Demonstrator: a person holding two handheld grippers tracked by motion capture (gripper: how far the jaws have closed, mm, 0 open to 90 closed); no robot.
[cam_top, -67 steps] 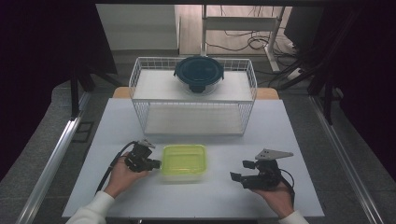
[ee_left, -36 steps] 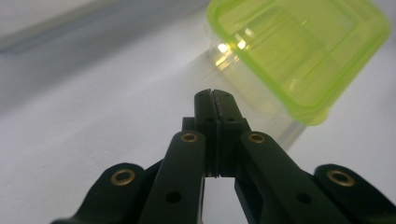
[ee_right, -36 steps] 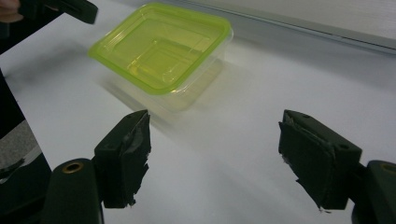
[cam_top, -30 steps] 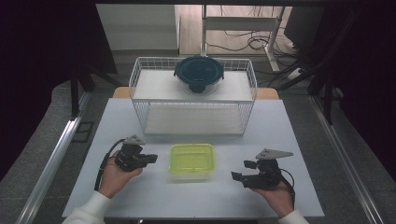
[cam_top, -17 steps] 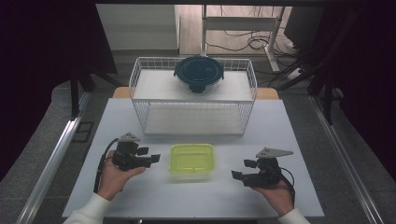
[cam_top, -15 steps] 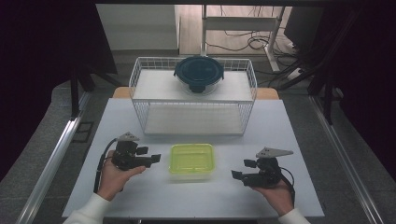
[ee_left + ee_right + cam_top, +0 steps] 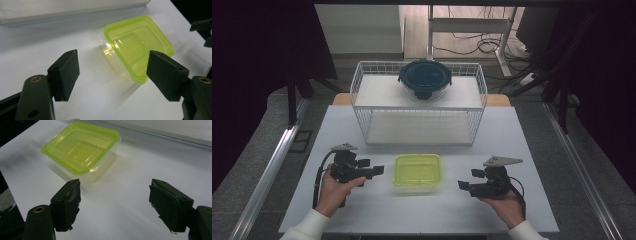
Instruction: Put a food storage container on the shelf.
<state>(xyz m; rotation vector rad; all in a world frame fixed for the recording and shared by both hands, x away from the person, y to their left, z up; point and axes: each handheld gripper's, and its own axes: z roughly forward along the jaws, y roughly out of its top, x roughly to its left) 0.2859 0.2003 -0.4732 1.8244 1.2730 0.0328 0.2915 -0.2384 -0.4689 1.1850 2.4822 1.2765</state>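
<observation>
In the high view, a clear container with a yellow-green lid (image 7: 417, 171) is seen flat on the white table (image 7: 512, 135), between the two grippers and just in front of a white wire basket (image 7: 419, 107) on which a round dark-lidded bowl (image 7: 425, 79) rests. The left gripper (image 7: 373, 171) is held near the container's left edge, apart from it, and the right gripper (image 7: 460, 185) lies somewhat farther off on the other side. In the left gripper view, the jaws have just been opening and are spread wide with nothing between them; the container (image 7: 136, 46) lies ahead. It is judged thin-walled plastic, light, empty, somewhat flexible and smooth, so it may slide or buckle if squeezed hard. A hold across a short side, at the stiffer lid rim, would be favoured. In the right gripper view, the jaws are likewise spread with only bare table between them, and the container (image 7: 82, 146) is seen ahead to the left, untouched.
</observation>
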